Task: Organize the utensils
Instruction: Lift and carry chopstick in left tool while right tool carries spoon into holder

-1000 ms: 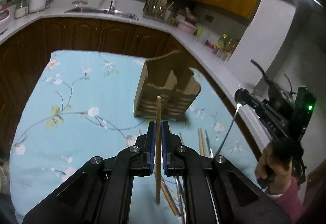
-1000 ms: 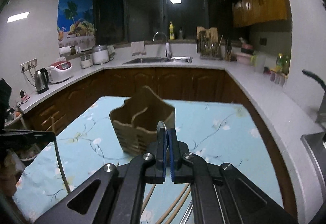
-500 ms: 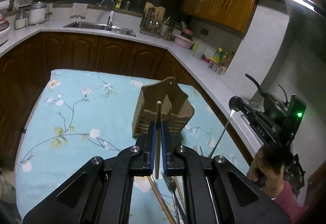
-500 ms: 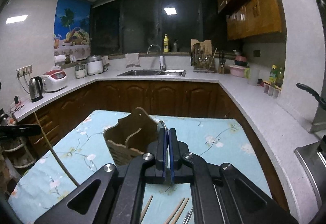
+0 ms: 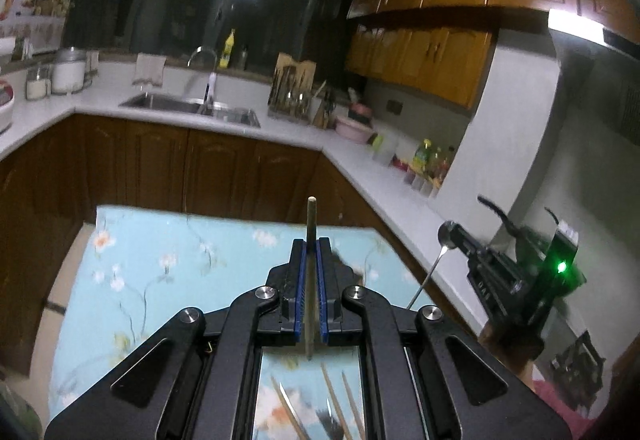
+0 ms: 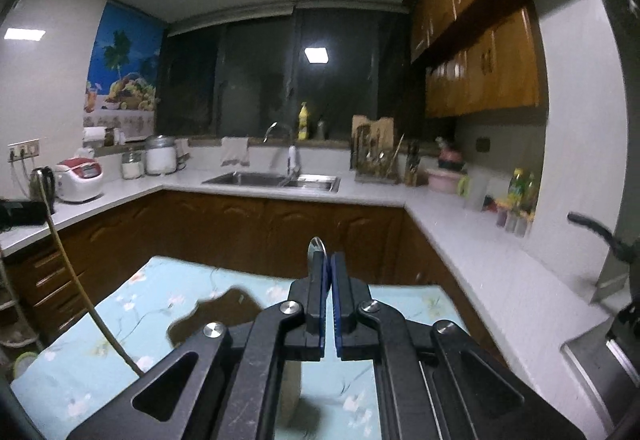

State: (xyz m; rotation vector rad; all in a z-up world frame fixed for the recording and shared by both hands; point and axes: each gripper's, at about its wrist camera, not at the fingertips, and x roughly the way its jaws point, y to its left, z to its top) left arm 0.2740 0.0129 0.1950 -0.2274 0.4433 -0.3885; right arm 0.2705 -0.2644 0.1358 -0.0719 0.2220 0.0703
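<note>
Left gripper (image 5: 311, 260) jaws pinching an upright chopstick (image 5: 310, 224), right gripper (image 6: 326, 272) jaws pinching a spoon (image 6: 317, 245), both above the floral cloth (image 5: 168, 264), dark wooden holder (image 6: 216, 310) partly hidden behind the right gripper, loose chopsticks (image 5: 340, 400) lying below.

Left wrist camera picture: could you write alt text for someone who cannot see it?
The left gripper is shut on an upright wooden chopstick, above a table with a flowered blue cloth. To the right, the right gripper holds a metal spoon; a kitchen counter with a sink lies behind.
</note>
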